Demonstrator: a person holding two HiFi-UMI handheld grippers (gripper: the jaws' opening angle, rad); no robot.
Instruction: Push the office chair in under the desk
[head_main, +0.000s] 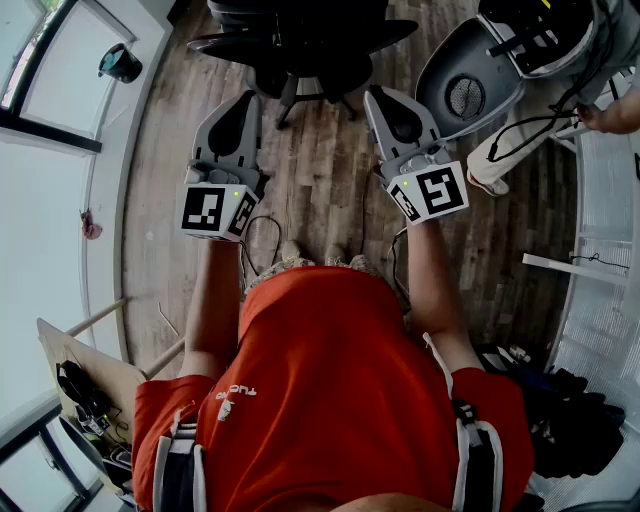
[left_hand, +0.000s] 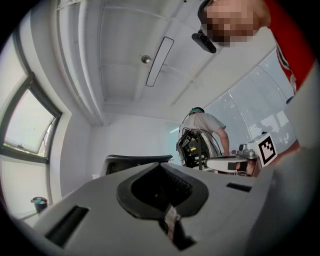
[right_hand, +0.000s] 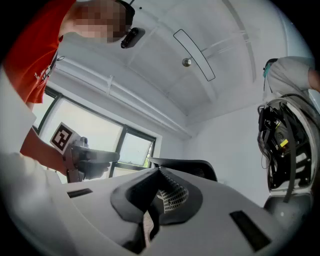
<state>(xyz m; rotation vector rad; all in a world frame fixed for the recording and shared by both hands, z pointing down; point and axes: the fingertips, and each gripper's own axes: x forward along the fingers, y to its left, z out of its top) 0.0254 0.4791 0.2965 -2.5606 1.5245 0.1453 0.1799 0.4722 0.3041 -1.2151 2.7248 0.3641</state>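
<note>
Ahead of the person's orange shirt (head_main: 330, 380), at the ends of two bare forearms, the left gripper (head_main: 243, 100) and the right gripper (head_main: 384, 98) point forward side by side. Both are closed and empty. In each gripper view the smooth grey plastic jaws meet in a wedge around a dark, rounded recess. Each gripper carries a white marker cube (head_main: 215, 210) printed with black squares at its rear.

Just beyond the tips stands the office chair (head_main: 300, 40). It is black, with a curved backrest and spoked legs spreading over the floor (head_main: 330, 170) of brown wood planks. It is near both grippers, and I cannot tell whether either touches it.

To the right of the chair sits a grey rounded shell (head_main: 445, 65) with black cables. A second person (left_hand: 205, 122) in a pale shirt bends beside it. Tall windows (head_main: 50, 70) with dark frames line the left side.
</note>
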